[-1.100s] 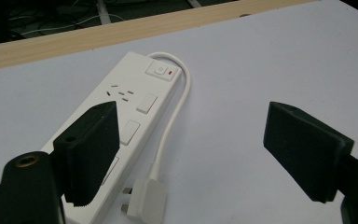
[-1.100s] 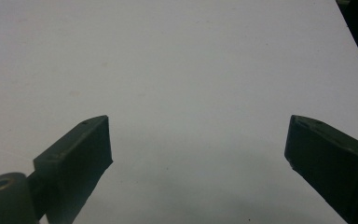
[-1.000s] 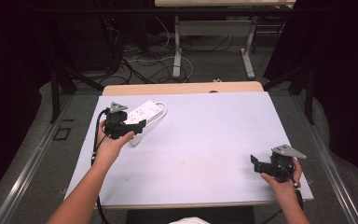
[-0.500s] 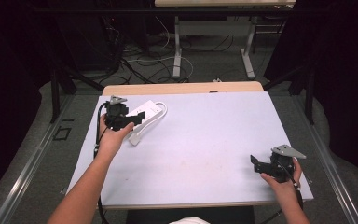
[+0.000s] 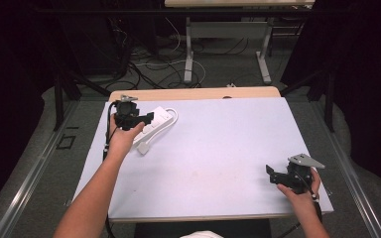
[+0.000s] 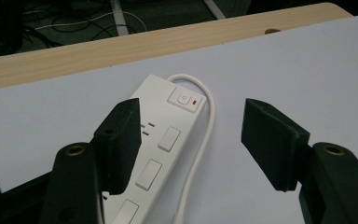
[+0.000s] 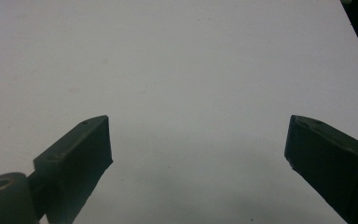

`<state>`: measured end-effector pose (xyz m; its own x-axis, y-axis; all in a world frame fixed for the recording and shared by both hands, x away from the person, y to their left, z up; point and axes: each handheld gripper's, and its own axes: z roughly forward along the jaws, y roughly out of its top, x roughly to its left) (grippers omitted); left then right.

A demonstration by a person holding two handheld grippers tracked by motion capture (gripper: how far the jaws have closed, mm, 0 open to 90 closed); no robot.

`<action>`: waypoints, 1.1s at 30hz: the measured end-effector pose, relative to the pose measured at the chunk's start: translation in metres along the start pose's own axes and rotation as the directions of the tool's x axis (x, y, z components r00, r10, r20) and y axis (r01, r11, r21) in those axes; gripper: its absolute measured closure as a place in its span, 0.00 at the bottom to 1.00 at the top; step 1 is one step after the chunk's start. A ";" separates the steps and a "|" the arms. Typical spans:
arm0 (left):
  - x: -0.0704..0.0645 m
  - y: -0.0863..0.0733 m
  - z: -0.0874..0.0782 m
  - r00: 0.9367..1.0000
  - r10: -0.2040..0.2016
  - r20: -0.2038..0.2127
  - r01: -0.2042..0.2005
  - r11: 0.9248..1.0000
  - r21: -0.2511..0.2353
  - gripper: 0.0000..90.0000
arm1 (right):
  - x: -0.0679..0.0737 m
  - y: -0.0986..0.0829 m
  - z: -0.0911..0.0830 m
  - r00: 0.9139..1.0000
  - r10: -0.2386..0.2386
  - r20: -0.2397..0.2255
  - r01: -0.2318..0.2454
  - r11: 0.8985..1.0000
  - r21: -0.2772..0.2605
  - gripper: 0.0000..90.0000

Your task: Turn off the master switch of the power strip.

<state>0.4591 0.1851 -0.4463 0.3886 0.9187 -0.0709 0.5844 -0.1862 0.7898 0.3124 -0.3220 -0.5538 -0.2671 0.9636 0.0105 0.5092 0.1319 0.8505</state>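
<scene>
A white power strip (image 5: 155, 122) lies at the table's far left corner, its white cable (image 5: 173, 117) looping round the far end. In the left gripper view the power strip (image 6: 164, 142) shows a switch with a red light and several sockets, and its cable (image 6: 200, 149) runs along its right side. My left gripper (image 5: 148, 118) hovers over the strip, open; in its own view the left gripper (image 6: 191, 140) has its jaws wide apart above the strip and cable. My right gripper (image 5: 269, 172) rests near the front right edge, open, and the right gripper (image 7: 198, 154) holds nothing between its jaws.
The white table top (image 5: 218, 148) has a bare wooden strip (image 5: 193, 93) along its far edge. Beyond it, cables and table legs (image 5: 188, 49) sit on the floor. A metal rail (image 5: 39, 168) runs along the left side.
My left gripper has moved a little farther away and left along the power strip. The right gripper has stayed in place.
</scene>
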 end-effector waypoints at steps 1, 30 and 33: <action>0.000 0.001 0.001 1.000 0.003 0.001 -0.003 1.000 -0.004 0.43 | 0.000 0.000 0.000 1.000 0.000 0.000 0.000 1.000 0.000 0.08; -0.012 0.046 0.028 0.998 0.067 -0.005 -0.067 0.998 0.002 0.48 | 0.003 0.000 0.002 1.000 -0.002 -0.003 0.002 1.000 0.004 0.08; -0.013 0.051 0.030 0.998 0.061 -0.001 -0.060 0.998 0.015 0.51 | 0.002 0.000 0.001 1.000 -0.004 0.002 0.004 1.000 0.000 0.08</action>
<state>0.5053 0.1536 -0.4236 0.4228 0.9059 -0.0227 0.5707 -0.2468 0.7832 0.3129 -0.3196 -0.5543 -0.2674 0.9636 0.0057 0.5081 0.1360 0.8505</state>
